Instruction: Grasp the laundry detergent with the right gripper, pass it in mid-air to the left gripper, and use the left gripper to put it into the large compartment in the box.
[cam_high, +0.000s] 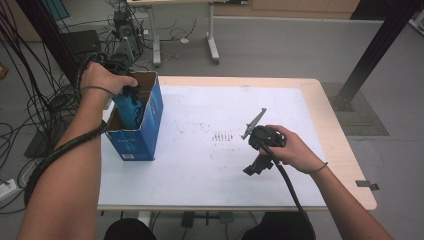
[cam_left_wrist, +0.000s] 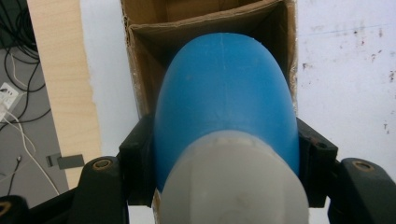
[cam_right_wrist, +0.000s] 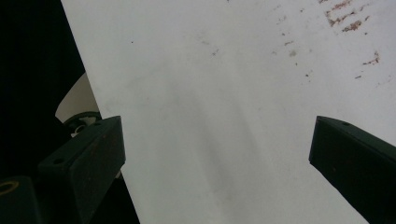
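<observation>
- High view: the left gripper (cam_high: 131, 95) holds a blue bottle (cam_high: 128, 107) upright in the mouth of an open cardboard box (cam_high: 150, 125) that stands at the table's (cam_high: 340, 145) left edge. The bottle's lower part is already between the box walls, so I judge it is being moved in or out of the box; which way cannot be told. Held upright, it fits the narrow opening.
- High view again: the right gripper (cam_high: 255, 167) hangs over the white sheet (cam_high: 225, 165) well apart from the box, probably kept clear so the left hand has room.
- Left gripper view: the jaws are clenched on the bottle (cam_left_wrist: 224, 93) just below its white cap (cam_left_wrist: 233, 186), one pad on each side of the shoulder. Gripping near the top keeps the jaws above the box rim (cam_left_wrist: 140, 70) while the body sits inside.
- Right gripper view: the jaws stand wide apart with nothing between them, looking down at the stained white sheet (cam_right_wrist: 224, 116) near its edge. This gripper looks idle, ready to help if the box needs steadying.
</observation>
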